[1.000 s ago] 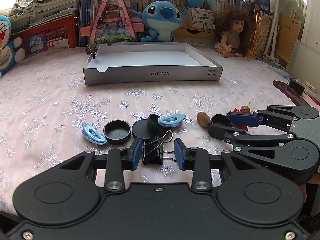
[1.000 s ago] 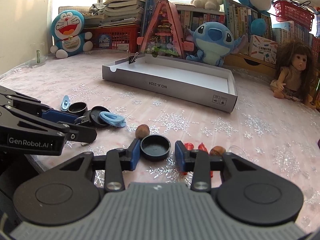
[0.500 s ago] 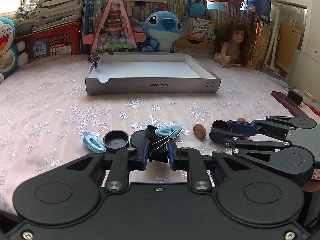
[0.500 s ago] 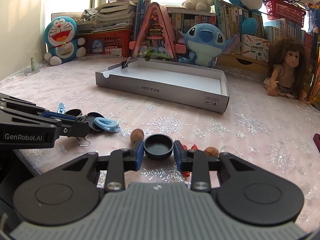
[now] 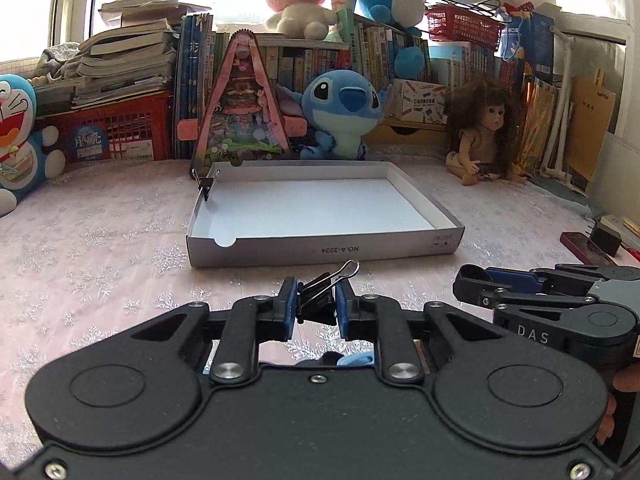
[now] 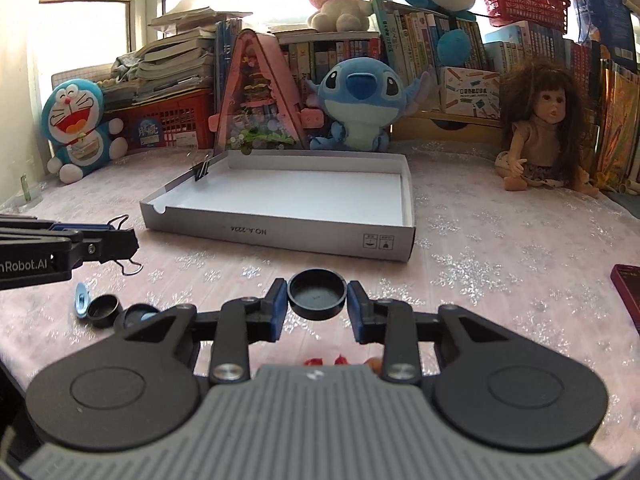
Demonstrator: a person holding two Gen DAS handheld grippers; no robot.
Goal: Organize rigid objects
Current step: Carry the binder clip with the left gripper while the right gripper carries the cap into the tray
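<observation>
Left gripper [image 5: 316,310]: clamped on a black binder clip [image 5: 320,296], held clear of the tablecloth [image 5: 100,248], wire handle pointing up toward the tray.
Right gripper [image 6: 317,306]: pads pressed on a round black cap [image 6: 317,294], hollow side up, off the cloth.
Left on the cloth: blue clip [image 6: 81,299], second black cap [image 6: 104,311], small red bits [image 6: 328,360].
Tray [image 6: 280,236]: white cardboard, beyond both grippers; another binder clip [image 6: 202,170] on its far left rim.
Behind: blue plush [image 6: 358,106], doll [image 6: 548,132].
</observation>
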